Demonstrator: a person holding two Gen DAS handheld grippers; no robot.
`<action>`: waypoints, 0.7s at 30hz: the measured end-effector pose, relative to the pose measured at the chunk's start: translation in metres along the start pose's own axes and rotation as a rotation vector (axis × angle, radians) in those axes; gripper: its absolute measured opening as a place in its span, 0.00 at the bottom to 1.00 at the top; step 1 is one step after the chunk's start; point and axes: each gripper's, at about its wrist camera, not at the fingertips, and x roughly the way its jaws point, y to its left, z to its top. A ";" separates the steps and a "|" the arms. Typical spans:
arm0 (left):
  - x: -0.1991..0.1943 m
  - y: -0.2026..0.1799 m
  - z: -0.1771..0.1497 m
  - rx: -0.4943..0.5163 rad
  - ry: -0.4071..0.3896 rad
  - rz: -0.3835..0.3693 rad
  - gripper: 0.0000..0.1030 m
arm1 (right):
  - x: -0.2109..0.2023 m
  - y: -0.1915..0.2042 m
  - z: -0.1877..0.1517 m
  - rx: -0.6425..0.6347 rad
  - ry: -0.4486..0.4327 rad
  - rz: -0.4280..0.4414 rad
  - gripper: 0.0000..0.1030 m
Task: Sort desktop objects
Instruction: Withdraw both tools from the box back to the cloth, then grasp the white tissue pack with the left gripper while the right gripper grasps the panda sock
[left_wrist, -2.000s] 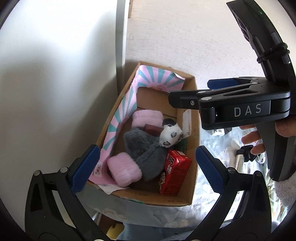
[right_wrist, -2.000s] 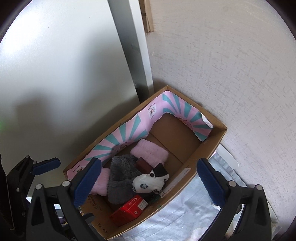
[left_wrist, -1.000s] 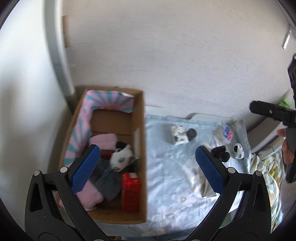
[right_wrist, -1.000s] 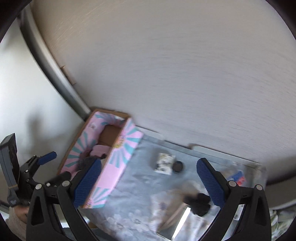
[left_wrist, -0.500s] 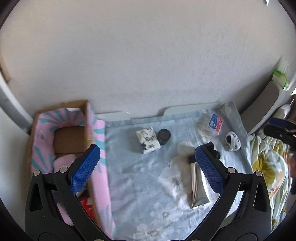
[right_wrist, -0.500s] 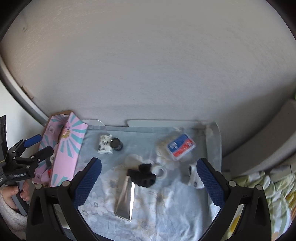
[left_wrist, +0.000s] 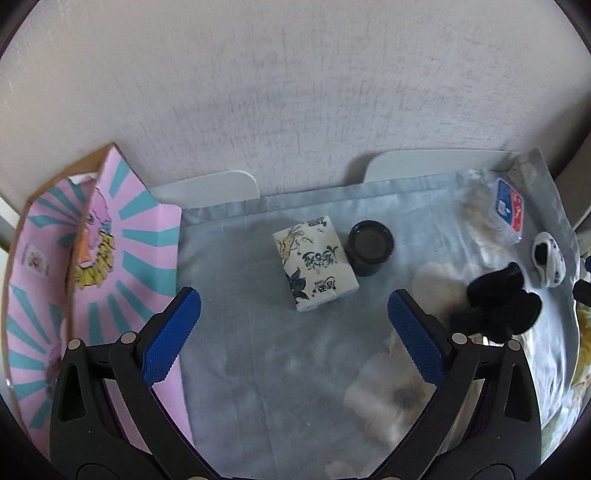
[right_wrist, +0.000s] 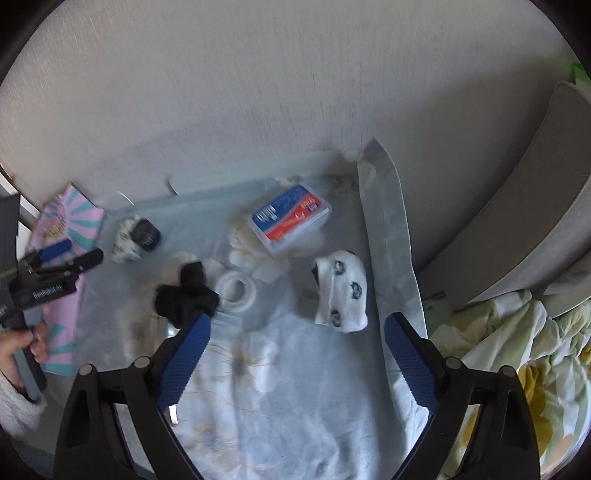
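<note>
Left gripper (left_wrist: 293, 306) jaws wide open, tissue pack (left_wrist: 315, 262) just ahead; right gripper (right_wrist: 297, 334) jaws closing (nothing between), sock (right_wrist: 341, 291) ahead.

Matt floral cloth (right_wrist: 295, 387) covers the counter; glossy clear plastic case (right_wrist: 290, 218), soft knit sock (right_wrist: 341, 291), printed cardboard box (left_wrist: 122, 258).

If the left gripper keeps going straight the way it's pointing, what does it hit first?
Probably the white printed tissue pack, which lies just ahead between the open left gripper fingers; depth is uncertain, so it might meet the cloth first.
</note>
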 end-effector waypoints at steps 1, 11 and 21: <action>0.005 0.001 0.000 -0.010 -0.001 -0.005 0.98 | 0.006 -0.001 -0.001 -0.003 0.006 -0.005 0.81; 0.042 0.003 0.000 -0.026 0.011 0.027 0.98 | 0.057 -0.017 0.007 0.044 0.034 -0.048 0.66; 0.060 0.005 0.006 -0.049 0.024 0.042 0.97 | 0.073 -0.031 0.006 0.054 0.061 -0.072 0.57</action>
